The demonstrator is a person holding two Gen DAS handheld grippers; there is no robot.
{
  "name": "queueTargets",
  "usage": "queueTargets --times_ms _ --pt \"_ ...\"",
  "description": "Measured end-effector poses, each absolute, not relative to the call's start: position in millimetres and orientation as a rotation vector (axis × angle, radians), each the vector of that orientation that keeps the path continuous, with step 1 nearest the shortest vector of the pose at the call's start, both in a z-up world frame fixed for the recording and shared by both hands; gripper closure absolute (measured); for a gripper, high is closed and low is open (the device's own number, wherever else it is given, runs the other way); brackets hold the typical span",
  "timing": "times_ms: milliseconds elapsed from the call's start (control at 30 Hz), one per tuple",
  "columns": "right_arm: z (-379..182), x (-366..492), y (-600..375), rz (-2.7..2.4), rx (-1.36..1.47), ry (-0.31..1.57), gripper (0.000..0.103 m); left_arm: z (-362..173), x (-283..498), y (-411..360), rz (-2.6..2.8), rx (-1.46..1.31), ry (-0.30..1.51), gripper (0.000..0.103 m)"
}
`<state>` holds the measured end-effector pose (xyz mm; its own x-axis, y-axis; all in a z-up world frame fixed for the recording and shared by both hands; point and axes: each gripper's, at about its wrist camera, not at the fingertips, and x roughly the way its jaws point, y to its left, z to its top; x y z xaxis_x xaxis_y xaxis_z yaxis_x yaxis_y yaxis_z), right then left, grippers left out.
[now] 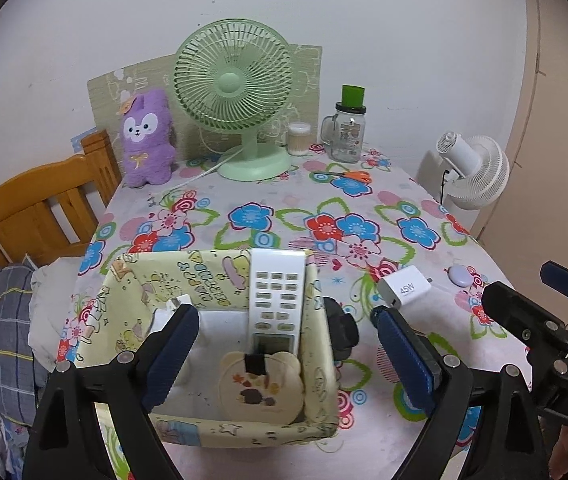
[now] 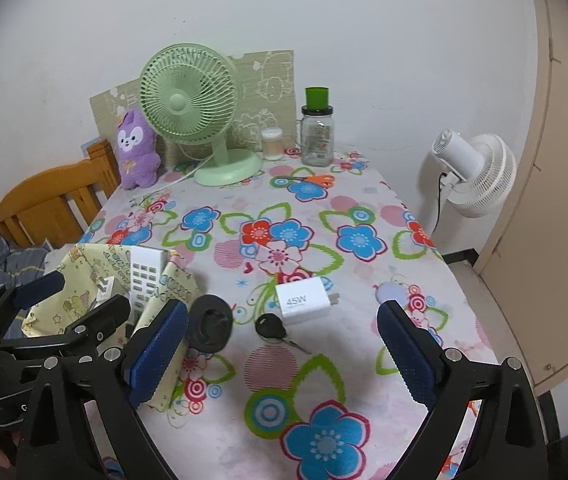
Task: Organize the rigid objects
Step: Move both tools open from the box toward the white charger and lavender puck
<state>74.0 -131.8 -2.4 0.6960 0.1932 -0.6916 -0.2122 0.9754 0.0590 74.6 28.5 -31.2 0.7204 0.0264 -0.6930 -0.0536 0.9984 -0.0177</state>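
Observation:
A yellow patterned fabric box stands at the table's near left. Inside it are a white remote leaning upright, a cream bear-shaped item and a white plug. My left gripper hangs open above the box, nothing between its blue pads. On the floral cloth right of the box lie a black round cap, a black car key, a white 45W charger and a lilac oval. Open and holding nothing, my right gripper hovers over the key and charger.
Along the back wall stand a green desk fan, a purple plush, a glass jar with a green lid and a swab tub. Orange scissors lie nearby. A white fan stands off the right edge, a wooden chair at left.

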Motion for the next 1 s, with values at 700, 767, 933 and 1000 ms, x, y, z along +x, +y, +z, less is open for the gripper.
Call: queueTargets --times_ms 700,767,933,1000 --pt "-5.9 68.1 -186.5 0.167 -0.033 0.721 0.006 -45.7 87.4 -27.9 -0.005 -0.029 0.799 0.011" --pt "-8.0 67.9 -190.9 0.166 -0.032 0.724 0.006 -49.0 88.1 -33.4 -0.013 -0.027 0.801 0.011" --pt "-17.2 69.5 -202.8 0.167 -0.030 0.738 0.006 -58.2 89.4 -51.4 -0.031 0.009 0.804 0.011" --pt "-21.5 70.5 -206.0 0.169 -0.033 0.741 0.006 -62.0 90.9 -56.9 -0.038 0.012 0.807 0.011"
